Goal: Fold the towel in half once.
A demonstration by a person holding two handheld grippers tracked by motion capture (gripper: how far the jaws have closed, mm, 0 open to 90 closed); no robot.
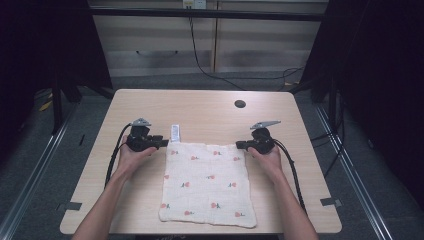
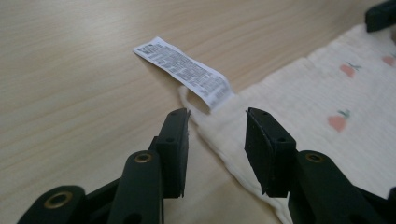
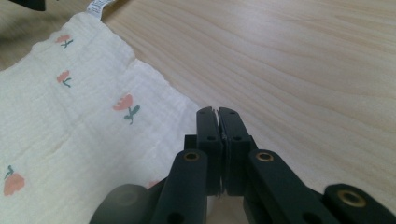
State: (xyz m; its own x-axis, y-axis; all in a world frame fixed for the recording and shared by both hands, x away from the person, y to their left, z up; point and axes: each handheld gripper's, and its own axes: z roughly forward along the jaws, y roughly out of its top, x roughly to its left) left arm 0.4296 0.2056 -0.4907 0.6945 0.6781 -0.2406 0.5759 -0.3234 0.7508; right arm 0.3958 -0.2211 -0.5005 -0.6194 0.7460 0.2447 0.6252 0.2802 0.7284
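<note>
Table [image 1: 150,107]: pale wood grain, rounded corners; dark round hole [image 1: 240,104] near its far edge
Cloth [image 1: 207,185]: cream with small pink flowers; spread flat on the table, reaching its near edge
Label [image 1: 175,133]: white, printed; lying on the wood at the cloth's far left corner

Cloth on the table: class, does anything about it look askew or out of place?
The flower-print cloth lies flat but slightly skewed to the table edge. Its white care label sticks out from the far left corner.

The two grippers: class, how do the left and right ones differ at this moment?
The left gripper has its jaws apart, straddling the cloth's labelled corner; the right gripper has its jaws shut at the opposite far corner. The left gripper sits by the care label; the right has none nearby. Both are black and hand-held.
</note>
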